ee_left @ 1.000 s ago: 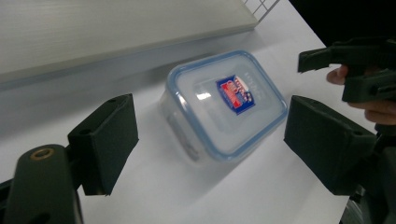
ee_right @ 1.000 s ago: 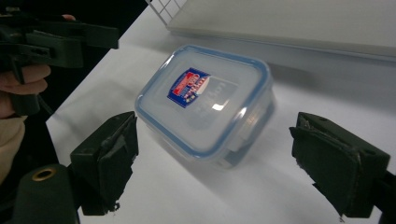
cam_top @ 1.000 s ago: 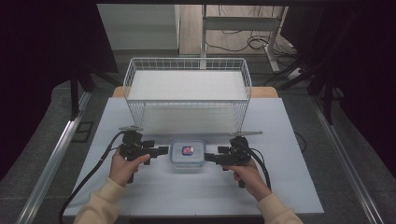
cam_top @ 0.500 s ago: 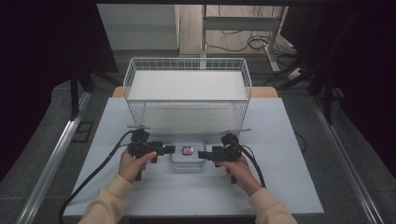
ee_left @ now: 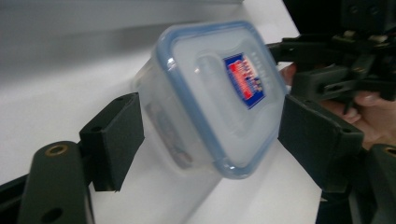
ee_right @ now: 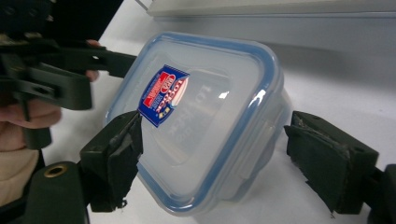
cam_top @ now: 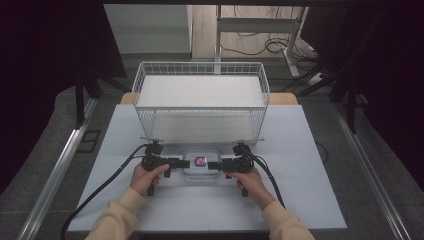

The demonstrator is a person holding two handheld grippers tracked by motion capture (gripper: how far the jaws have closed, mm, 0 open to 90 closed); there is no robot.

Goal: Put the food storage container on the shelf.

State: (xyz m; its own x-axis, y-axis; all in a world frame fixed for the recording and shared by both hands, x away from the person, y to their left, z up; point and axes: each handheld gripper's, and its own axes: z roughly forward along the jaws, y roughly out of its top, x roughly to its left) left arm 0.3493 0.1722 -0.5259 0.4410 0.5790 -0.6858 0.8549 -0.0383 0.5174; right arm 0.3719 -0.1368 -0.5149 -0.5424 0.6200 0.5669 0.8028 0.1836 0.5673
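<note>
The clear lidded container [cam_top: 200, 165], blue-rimmed with a red-and-blue label, sits near the front middle of the white tabletop [cam_top: 310, 150], just before the wire basket [cam_top: 200, 95]. The left gripper [cam_top: 186, 163] and right gripper [cam_top: 212, 165] straddle its opposite ends, jaws released but just closing, pads not yet pressing. If one side bites first, the container could skid or tip. Compared with a second ago, both hands have moved inward and down around it.

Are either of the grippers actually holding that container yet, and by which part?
Not yet. The container sits on the table; left gripper and right gripper straddle its opposite ends, jaws just closing, pads short of its walls.
</note>
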